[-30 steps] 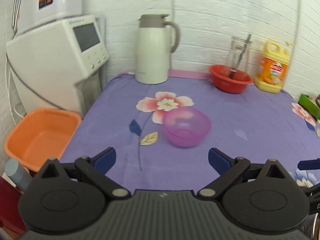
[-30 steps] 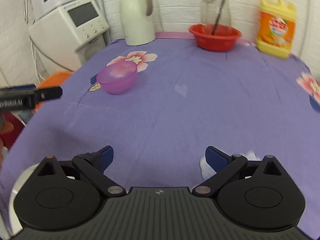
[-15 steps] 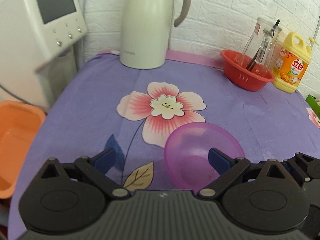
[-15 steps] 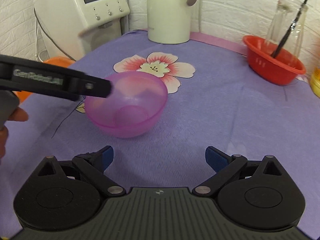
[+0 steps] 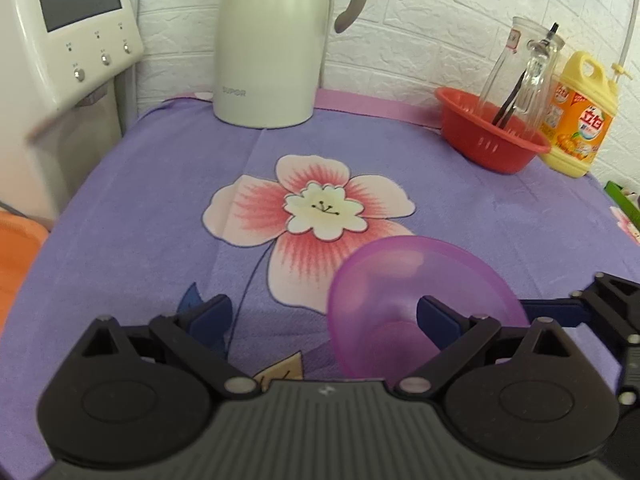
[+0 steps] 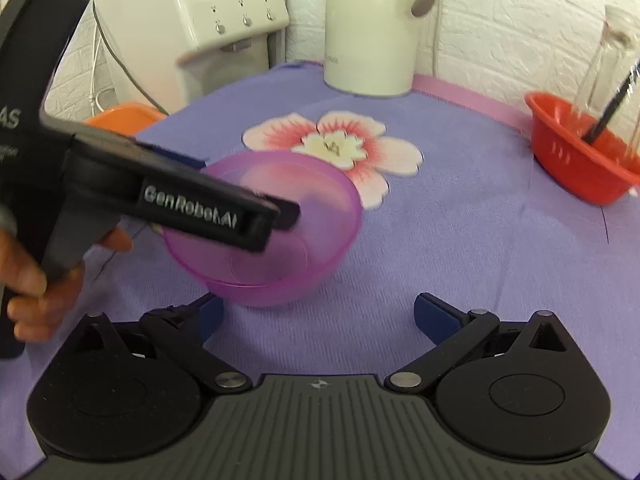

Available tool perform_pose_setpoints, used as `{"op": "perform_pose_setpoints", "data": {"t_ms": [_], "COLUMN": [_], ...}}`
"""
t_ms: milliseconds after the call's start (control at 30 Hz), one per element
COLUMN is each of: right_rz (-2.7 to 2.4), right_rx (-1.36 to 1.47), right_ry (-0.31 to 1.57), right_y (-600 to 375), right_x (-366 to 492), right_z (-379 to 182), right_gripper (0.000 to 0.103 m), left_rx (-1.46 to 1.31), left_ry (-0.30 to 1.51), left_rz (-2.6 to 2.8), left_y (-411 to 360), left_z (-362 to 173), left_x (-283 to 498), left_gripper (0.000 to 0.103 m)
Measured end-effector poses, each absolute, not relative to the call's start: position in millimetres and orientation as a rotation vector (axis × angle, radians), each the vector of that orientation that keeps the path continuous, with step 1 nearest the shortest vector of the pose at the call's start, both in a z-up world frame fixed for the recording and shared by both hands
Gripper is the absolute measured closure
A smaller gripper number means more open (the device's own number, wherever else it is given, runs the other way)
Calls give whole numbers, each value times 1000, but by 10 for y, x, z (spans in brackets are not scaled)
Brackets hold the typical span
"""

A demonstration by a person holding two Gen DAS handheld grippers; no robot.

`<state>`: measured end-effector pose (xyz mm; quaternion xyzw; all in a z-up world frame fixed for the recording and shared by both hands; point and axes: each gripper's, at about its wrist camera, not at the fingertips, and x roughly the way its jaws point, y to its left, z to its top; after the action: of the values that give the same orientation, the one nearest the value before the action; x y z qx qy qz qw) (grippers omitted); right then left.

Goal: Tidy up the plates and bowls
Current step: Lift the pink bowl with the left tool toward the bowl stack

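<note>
Both hand-held grippers closed in on the purple bowl (image 5: 420,300); your left hand-held gripper (image 5: 324,312) straddled its rim wide open, ready to grip, the right hand-held gripper (image 6: 320,316) equally wide.

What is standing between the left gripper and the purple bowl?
Nothing visible. The left gripper is open and already at the purple bowl: one finger is inside it, the other outside over the cloth.
</note>
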<state>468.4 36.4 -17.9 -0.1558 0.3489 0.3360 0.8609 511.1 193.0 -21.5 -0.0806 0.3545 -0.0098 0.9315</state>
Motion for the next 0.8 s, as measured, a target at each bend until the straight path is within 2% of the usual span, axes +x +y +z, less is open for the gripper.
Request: {"op": "perform_pose_setpoints", "data": {"t_ms": [100,167,233,367,400,800], "right_rz": [721,722,729,741,749,720], "right_rx": [-320,-311,-307,-303,-301,-369], "right_ry": [723,715,703,675,667,504], "right_y": [452,495,529,566,574,491], "right_x": [4738,4770,4801,4825,4832,4583], "right_z": [-220,-230,-242,-257,-261,65], "right_gripper": [0,0,0,0,0,0], "left_rx": [-142,-132,-133,-114,-119,-156], "left_ry": [712,698,695,681,681,620], "left_rz": [-43,-59,-64,-90,-106,-135], "left_y": [1899,1894,1897,1872,1866,1684], "left_z": [-231,-225,-221,-220,-216,159], "left_x": [5155,5188,5217,5276,5284,5025], "left_gripper": [8,22,25,45,47,49]}}
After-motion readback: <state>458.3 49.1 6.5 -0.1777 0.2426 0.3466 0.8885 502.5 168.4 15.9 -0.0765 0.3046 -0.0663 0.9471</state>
